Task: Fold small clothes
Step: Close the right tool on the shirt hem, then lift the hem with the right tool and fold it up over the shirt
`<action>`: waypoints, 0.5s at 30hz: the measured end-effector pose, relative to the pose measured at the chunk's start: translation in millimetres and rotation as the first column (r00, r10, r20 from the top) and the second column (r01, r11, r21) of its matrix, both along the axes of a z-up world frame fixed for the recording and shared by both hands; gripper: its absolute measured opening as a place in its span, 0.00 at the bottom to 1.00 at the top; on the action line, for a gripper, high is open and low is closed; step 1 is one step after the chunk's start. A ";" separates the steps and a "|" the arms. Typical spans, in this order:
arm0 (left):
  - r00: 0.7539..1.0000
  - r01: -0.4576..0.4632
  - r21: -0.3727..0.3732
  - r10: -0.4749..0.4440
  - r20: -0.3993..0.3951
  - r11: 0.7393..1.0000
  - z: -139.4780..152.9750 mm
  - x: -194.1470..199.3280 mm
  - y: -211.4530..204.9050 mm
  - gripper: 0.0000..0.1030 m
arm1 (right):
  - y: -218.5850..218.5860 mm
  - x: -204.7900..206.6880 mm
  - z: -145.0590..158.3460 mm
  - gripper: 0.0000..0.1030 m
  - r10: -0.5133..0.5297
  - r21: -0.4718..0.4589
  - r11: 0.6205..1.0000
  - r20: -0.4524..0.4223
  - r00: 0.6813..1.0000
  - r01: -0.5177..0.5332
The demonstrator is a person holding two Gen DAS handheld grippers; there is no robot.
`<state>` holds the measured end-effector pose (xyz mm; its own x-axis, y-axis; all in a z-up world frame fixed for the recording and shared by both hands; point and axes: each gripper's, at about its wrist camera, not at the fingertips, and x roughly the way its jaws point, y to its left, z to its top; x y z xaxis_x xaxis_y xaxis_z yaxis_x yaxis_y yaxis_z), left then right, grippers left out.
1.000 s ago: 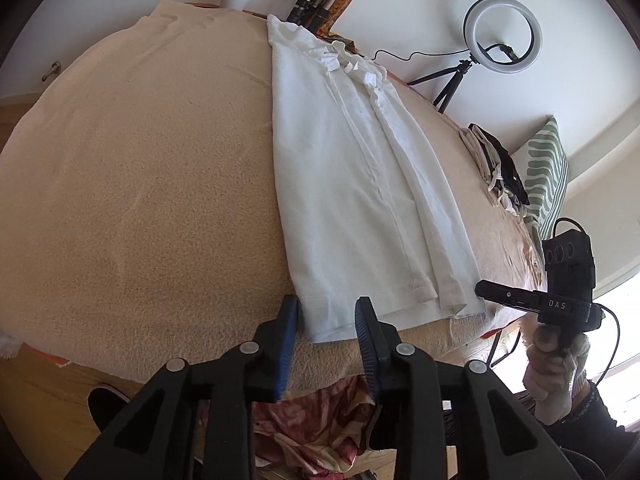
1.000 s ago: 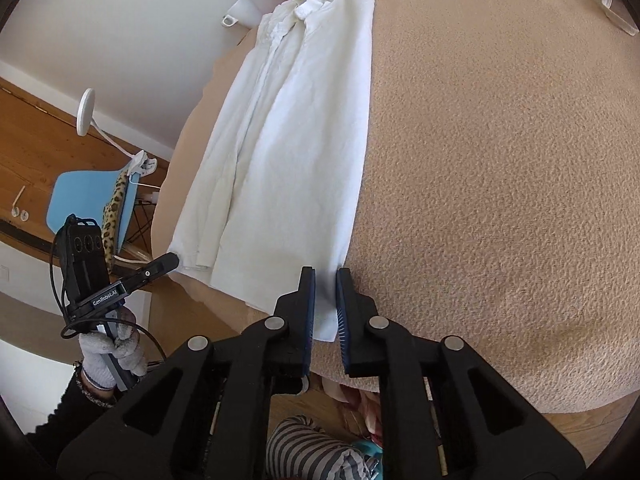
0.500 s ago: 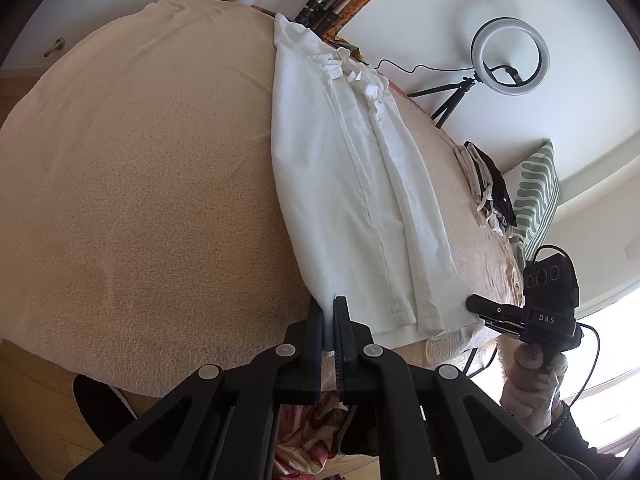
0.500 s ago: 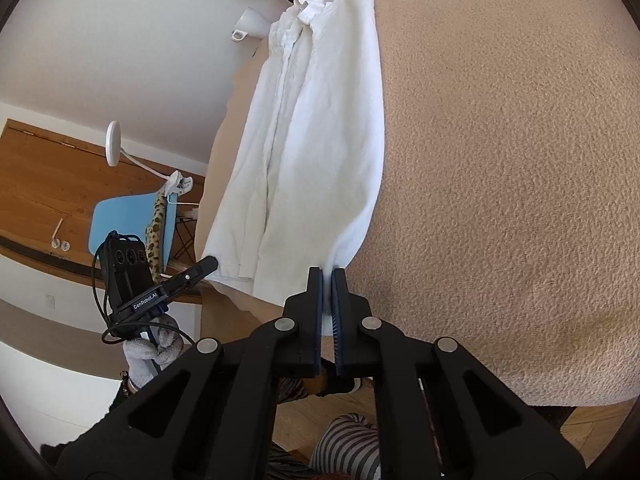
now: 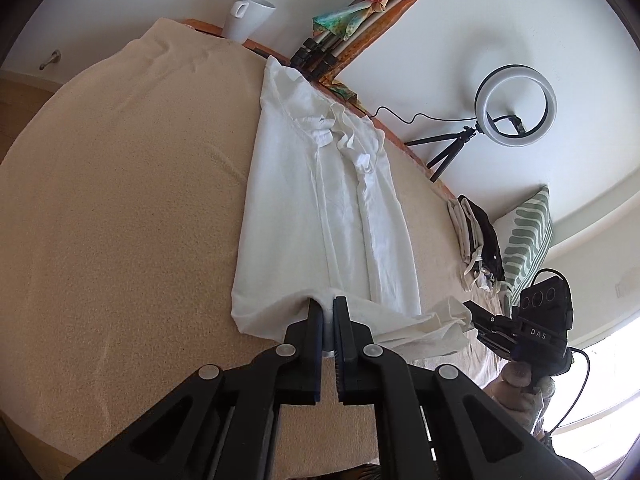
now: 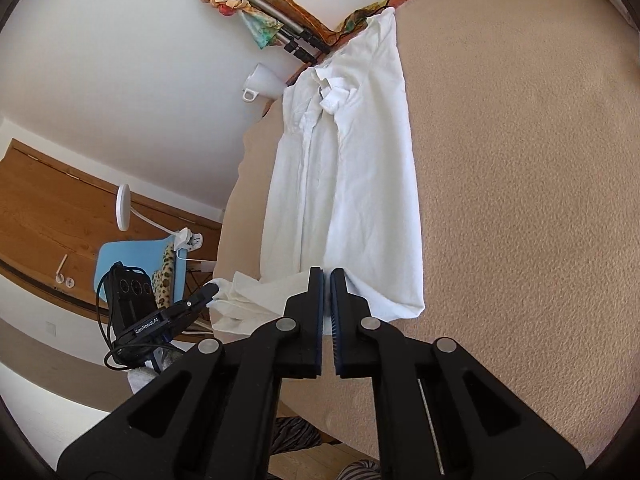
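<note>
Shirt, white and long, lies lengthwise on the beige-covered tabletop, hem nearest. Soft, light cloth, it will likely sag and wrinkle between grips, so hem corners seem the best hold. Left gripper and right gripper each have jaws pinched on the raised hem.

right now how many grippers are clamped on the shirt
2. The left gripper pinches the shirt at one hem corner; the right gripper pinches the other, both lifting the hem off the beige cover.
</note>
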<state>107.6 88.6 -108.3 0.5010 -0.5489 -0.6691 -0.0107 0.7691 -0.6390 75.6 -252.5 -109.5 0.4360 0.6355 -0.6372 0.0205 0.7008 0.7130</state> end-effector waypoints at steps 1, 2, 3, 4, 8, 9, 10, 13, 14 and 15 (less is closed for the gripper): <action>1.000 0.000 0.003 0.000 -0.002 1.000 -1.4 5.3 -0.7 0.01 | -0.7 6.5 0.5 0.05 -0.003 -0.007 1.000 0.003 1.000 0.003; 1.000 -0.001 0.009 0.001 -0.005 1.000 -2.9 11.6 -1.6 0.01 | -0.5 12.3 0.0 0.05 -0.003 -0.011 1.000 0.005 1.000 0.003; 1.000 -0.003 0.014 0.003 -0.007 1.000 -4.4 17.3 -2.3 0.01 | 0.3 17.2 -0.9 0.05 -0.003 -0.018 1.000 0.006 1.000 0.003; 1.000 -0.004 0.019 0.004 -0.010 1.000 -6.0 22.8 -2.5 0.01 | 1.5 22.1 -1.7 0.05 -0.004 -0.030 1.000 0.007 1.000 0.004; 1.000 -0.018 0.032 0.019 -0.025 0.999 -11.7 40.9 -1.9 0.01 | 2.5 36.9 -9.0 0.05 -0.016 -0.062 0.998 -0.008 1.000 0.015; 0.999 -0.022 0.042 0.023 -0.026 0.999 -12.5 44.9 -2.1 0.01 | 1.9 40.4 -11.0 0.05 -0.022 -0.062 0.998 -0.012 1.000 0.021; 0.999 -0.025 0.050 0.027 -0.026 0.998 -13.4 48.7 -1.9 0.01 | 0.9 43.8 -12.7 0.05 -0.030 -0.069 0.997 -0.015 0.999 0.029; 0.999 -0.039 0.059 0.041 -0.030 0.998 -17.0 57.3 -0.2 0.01 | -3.2 53.2 -16.7 0.05 -0.056 -0.095 0.994 -0.021 0.998 0.054; 0.999 -0.039 0.060 0.041 -0.030 0.997 -18.2 59.7 -0.2 0.02 | -5.6 55.5 -18.5 0.05 -0.068 -0.091 0.994 -0.025 0.997 0.066; 0.999 -0.044 0.065 0.045 -0.026 0.997 -18.8 61.0 0.1 0.02 | -8.2 56.9 -20.4 0.05 -0.077 -0.081 0.994 -0.029 0.997 0.075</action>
